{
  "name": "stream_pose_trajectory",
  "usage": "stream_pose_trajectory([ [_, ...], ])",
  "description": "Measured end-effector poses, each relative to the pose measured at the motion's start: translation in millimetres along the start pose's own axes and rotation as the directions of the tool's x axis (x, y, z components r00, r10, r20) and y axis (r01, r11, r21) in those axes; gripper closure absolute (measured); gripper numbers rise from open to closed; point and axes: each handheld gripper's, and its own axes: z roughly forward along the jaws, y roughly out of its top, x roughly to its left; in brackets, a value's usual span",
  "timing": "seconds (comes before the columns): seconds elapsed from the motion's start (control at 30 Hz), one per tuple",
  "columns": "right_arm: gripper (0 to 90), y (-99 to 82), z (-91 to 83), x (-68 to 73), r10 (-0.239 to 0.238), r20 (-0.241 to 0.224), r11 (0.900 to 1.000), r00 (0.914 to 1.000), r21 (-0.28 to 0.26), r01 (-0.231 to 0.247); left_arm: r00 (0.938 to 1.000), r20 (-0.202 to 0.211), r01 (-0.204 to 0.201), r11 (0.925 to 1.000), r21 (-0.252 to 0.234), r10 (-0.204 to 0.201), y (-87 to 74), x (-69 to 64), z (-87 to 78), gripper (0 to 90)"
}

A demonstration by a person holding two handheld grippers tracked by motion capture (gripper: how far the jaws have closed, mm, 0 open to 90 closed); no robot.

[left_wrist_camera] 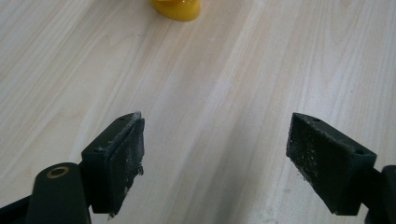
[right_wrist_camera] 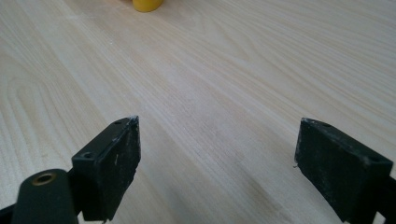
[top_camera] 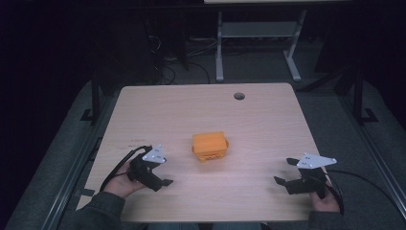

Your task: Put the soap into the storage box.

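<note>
High view, orange box (top_camera: 209, 145) mid table (top_camera: 268, 124), contents unseen, both grippers' fingers wide, empty.

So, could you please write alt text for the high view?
An orange box sits mid-table on a light wooden table. Near the front edge, a person holds the left gripper and right gripper, both open, on either side.

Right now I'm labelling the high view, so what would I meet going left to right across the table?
Left claw → orange box → right claw.
</note>
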Motion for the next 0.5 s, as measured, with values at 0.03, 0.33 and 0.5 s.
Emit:
stream_pose_trajectory([
  [0.03,13.6,-0.1,0.2,0.1,0.0,0.0,1.0,1.0,-0.001,0.0,1.0,0.001,0.007,0.9999,-0.009,-0.007,-2.3,-1.1,0.3,18.3],
  [0.33,13.7,-0.2,1.7,0.7,-0.001,-0.005,1.0,1.0,0.001,0.001,0.9988,-0.046,0.014,0.9991,-0.04,-0.016,-22.3,-13.0,-0.6,17.8],
  [0.5,13.7,1.5,2.6,0.8,-0.002,-0.008,1.0,1.0,-0.002,0.002,0.9966,-0.069,0.041,0.9985,-0.036,-0.044,-32.3,-16.1,4.0,16.8],
])
